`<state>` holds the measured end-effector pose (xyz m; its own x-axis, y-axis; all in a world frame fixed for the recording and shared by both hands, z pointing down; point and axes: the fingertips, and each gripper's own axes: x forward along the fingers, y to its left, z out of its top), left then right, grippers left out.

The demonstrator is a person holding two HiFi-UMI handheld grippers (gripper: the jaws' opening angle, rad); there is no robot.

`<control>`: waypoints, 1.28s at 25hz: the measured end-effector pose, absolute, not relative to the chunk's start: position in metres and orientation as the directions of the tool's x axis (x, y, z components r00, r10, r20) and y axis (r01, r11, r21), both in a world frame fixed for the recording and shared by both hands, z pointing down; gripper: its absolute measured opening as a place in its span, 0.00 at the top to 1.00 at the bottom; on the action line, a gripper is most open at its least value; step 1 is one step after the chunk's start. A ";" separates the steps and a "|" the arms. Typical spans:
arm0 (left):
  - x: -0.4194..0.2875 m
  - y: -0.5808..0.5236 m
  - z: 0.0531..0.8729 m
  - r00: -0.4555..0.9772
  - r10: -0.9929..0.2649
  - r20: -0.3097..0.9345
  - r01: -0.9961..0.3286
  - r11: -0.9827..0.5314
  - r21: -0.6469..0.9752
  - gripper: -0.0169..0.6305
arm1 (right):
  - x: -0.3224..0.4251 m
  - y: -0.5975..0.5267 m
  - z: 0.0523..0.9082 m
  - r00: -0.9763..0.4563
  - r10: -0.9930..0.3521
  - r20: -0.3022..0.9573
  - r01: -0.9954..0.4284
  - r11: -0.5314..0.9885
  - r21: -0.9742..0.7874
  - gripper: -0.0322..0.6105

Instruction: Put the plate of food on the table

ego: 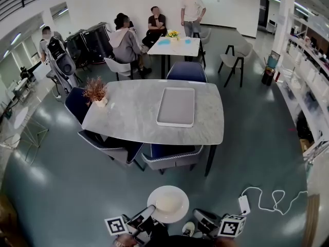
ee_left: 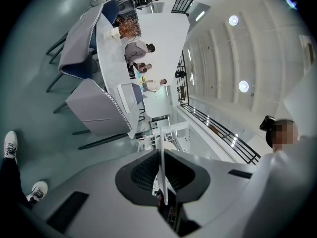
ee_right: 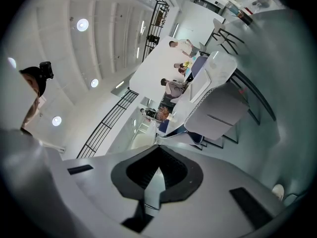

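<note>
Short of table [ego: 128,112]: plate [ego: 156,194] level, food [ego: 168,204] up; left tongs [ego: 149,211], right tongs [ego: 197,215] clamp its rim.

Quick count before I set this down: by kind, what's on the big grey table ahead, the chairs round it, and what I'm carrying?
tray: 1
potted plant: 1
chairs: 4
plate, carried: 1
Total: 7
</note>
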<state>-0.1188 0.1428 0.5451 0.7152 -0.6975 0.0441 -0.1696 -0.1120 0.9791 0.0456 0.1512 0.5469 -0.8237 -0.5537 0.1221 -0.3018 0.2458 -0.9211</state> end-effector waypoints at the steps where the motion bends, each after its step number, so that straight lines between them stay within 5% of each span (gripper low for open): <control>1: -0.122 0.142 0.545 0.714 -0.699 0.048 -0.171 -0.108 0.979 0.93 | 0.042 0.150 0.548 -0.825 -0.553 0.118 -0.294 0.240 -0.925 0.93; 32: -0.283 0.044 0.547 0.728 -0.684 0.045 -0.148 -0.093 0.985 0.93 | -0.118 0.058 0.552 -0.799 -0.586 0.135 -0.300 0.195 -0.934 0.93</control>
<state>-0.2825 0.0439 0.5465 0.7278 -0.6843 0.0454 -0.1485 -0.0925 0.9846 -0.1180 0.0578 0.5517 -0.7992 -0.5858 0.1347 -0.3005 0.1953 -0.9336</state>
